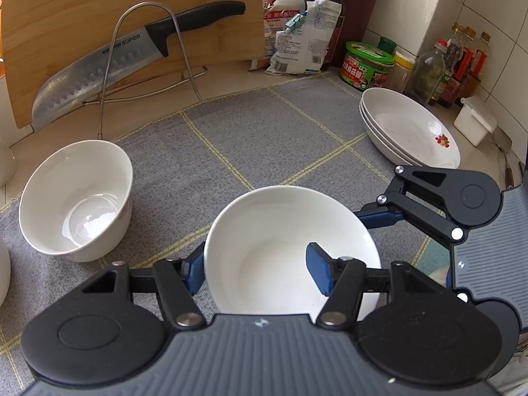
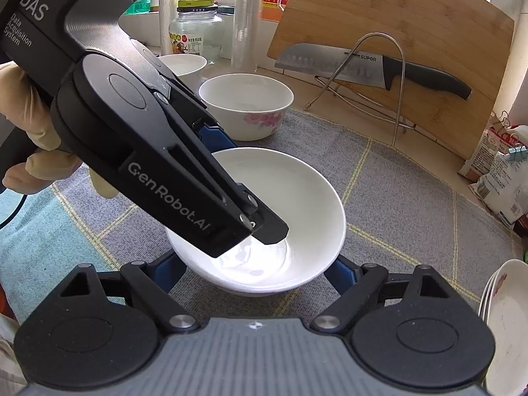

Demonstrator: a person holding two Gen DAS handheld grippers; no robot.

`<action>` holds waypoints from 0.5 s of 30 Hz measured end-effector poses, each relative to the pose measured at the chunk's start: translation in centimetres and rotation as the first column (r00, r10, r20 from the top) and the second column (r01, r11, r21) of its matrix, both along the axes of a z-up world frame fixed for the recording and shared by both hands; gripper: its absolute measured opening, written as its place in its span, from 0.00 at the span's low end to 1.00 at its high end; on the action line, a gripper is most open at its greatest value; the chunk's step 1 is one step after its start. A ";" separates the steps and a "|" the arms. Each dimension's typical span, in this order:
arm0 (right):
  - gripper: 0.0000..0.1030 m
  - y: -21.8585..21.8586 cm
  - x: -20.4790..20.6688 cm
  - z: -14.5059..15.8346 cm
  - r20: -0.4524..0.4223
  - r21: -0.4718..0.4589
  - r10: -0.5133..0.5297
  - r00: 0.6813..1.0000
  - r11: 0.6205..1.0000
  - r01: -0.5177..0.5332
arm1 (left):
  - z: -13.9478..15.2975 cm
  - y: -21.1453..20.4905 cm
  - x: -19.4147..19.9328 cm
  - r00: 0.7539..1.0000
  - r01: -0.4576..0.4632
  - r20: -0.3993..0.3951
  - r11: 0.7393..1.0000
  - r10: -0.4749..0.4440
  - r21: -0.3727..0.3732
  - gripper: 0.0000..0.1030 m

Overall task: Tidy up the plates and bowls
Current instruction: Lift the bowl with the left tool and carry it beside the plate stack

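Jaws of left gripper (image 1: pixel 257 272) clenched on bowl (image 1: pixel 290 250) rim, right gripper (image 2: pixel 254 272) straddling it unclenched; step: carrying bowl; next, likely nesting in second bowl (image 1: pixel 77 199).

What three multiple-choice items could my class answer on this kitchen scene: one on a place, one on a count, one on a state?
1. The knife rests: A) in a jar; B) against the cutting board; C) flat on the mat.
2. The stacked plates number: A) one; B) six; C) three.
3. The left gripper is: A) shut on the shallow bowl at its rim; B) open above the mat; C) shut on the knife.
Key: 1B, its blade leans on the bamboo; 2C, three rims show; 3A, one finger sits inside the rim, one outside.
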State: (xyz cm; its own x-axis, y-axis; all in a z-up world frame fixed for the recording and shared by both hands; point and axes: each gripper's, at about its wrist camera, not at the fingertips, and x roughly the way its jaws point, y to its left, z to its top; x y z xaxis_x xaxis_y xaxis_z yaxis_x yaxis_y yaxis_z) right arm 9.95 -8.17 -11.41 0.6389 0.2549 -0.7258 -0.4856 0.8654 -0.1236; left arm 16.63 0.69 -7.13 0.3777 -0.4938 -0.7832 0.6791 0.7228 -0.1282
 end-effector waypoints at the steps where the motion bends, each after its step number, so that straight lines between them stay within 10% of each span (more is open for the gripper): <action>1: 0.89 0.0 0.1 -0.1 0.000 0.000 0.000 1.000 1.000 0.000 | 0.0 0.0 0.0 1.000 -0.001 -0.001 1.000 0.001 0.000 0.59; 15: 0.89 -0.2 0.4 -0.2 -0.008 0.010 -0.005 1.000 1.000 0.005 | -0.3 -0.1 0.4 1.000 -0.009 -0.004 1.000 0.009 -0.002 0.59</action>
